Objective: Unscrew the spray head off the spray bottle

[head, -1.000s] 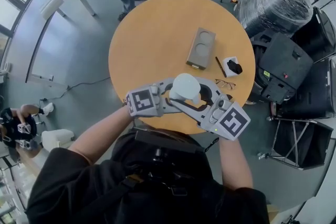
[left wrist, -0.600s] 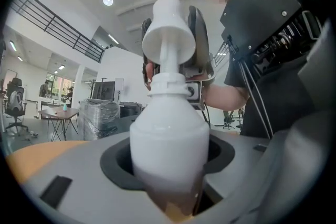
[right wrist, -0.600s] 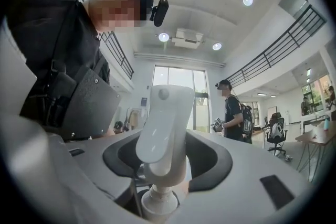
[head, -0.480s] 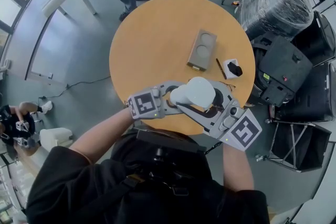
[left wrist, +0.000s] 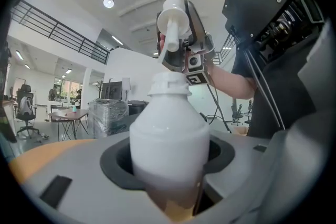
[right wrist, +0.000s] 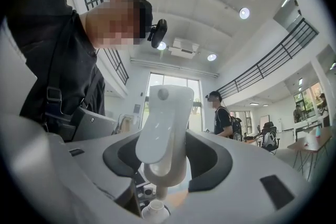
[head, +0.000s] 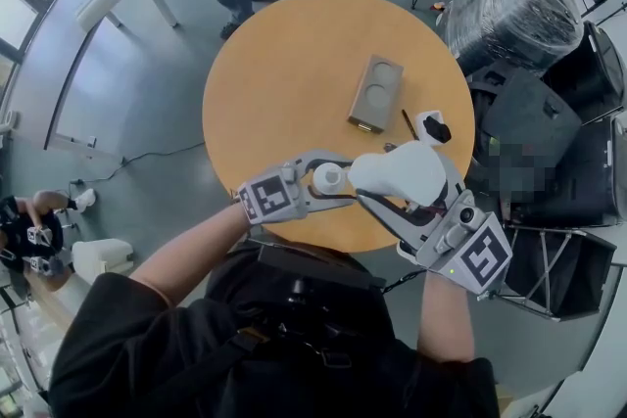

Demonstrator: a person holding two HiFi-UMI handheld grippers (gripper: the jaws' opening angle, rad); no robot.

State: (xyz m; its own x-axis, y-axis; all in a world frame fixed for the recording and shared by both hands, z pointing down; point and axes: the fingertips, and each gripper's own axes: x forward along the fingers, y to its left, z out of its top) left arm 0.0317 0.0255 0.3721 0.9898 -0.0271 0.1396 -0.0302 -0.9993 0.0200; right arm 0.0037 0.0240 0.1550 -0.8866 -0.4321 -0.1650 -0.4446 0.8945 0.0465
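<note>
Jaws of left gripper (head: 328,186): clamped round the lower body of the spray bottle (left wrist: 169,139), upright, neck open at the top. Jaws of right gripper (head: 392,196): clenched on the spray head (right wrist: 161,126), held above the bottle and a little to one side, apart from its neck. Looks unscrewed already: thread disengaged, dip tube (left wrist: 167,42) hanging over the bottle mouth, seemingly clear of it, very tip hard to tell. Both held in the air, with the near edge of the bench (head: 294,64) under the bottle. Risks from here: tube tip catching on the bottle rim during a sideways pull, levering the bottle over in the left jaws. Drips off the tube landing on the bench beside the bottle or on the person's lap. Smooth rounded bottle wall plus a low grip, so possible slip or twist on any loosening, with spill through the open neck; contents not visible through the white wall. Head gripped across a curved shell, so likely to pivot between the pads if bumped. Grey tray (head: 374,91), pen (head: 410,123) and small white box (head: 432,126) beyond the bottle, well apart, no obstacle unless set down that far out. Safest guess: bottle kept upright, head raised straight up before going aside.
</note>
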